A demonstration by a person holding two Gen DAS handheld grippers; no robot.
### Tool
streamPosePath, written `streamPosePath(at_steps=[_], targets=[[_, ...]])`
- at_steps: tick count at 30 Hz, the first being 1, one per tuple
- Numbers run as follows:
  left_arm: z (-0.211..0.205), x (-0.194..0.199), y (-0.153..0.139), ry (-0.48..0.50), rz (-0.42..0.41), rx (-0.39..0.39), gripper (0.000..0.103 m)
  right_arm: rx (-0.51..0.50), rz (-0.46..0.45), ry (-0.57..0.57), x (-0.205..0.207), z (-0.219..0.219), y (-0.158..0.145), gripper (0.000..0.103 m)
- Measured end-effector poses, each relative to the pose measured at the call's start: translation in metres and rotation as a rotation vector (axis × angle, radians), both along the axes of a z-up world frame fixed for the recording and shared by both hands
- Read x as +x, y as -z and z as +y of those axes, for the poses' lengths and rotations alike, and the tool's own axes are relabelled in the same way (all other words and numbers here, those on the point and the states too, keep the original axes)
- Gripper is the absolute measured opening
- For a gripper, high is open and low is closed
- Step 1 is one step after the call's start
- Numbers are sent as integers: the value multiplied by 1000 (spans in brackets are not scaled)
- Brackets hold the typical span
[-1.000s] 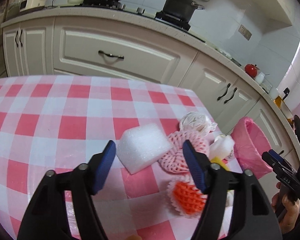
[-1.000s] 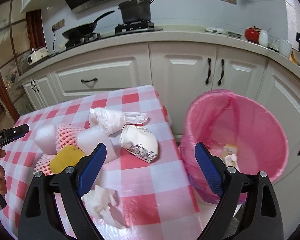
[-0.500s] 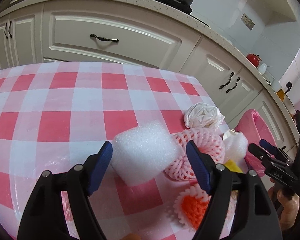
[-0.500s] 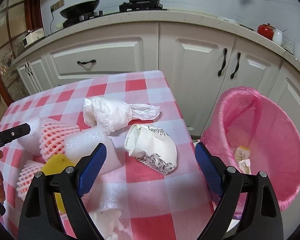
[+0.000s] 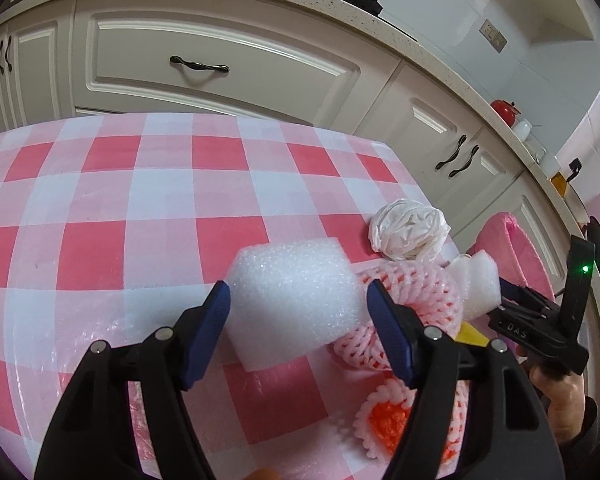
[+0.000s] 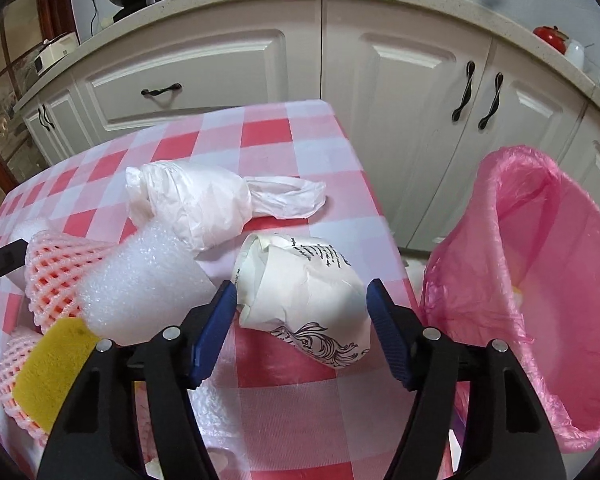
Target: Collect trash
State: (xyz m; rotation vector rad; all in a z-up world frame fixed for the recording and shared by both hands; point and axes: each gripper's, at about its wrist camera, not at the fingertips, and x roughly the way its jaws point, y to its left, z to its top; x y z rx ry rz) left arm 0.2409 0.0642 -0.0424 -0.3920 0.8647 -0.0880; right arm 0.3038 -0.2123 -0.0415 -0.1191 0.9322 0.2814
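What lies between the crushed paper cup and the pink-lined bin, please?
Nothing: in the right wrist view only bare checked tablecloth and the table edge separate the paper cup from the bin. The right gripper, closing, straddles the cup.

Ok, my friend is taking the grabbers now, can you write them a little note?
Left gripper: closing around the white foam block, pads not pressing yet.
Right gripper: closing around the crumpled paper cup, not gripped yet.
Still on the checked table: plastic bag, foam nets, yellow sponge.
Pink bin stands beside the table, some trash inside.
Left: bin everything.
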Motion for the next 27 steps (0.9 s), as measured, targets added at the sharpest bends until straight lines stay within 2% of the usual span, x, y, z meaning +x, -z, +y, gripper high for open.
streamPosePath(at_steps=[2, 5, 10, 16, 27], targets=[[2, -1, -1, -2, 2, -5, 63, 7, -2, -3, 0, 0, -1, 59], [2, -6, -2, -1, -3, -2, 57, 9, -19, -7, -3, 0, -5, 46], [3, -20, -6, 5, -7, -13, 49, 14, -36, -11, -14, -3, -11, 39], [6, -42, -10, 0, -13, -24, 47, 25, -39, -19, -31, -6, -17, 25], [26, -79, -29, -39, -68, -53, 47, 22, -73, -1, -67, -15, -34, 21]])
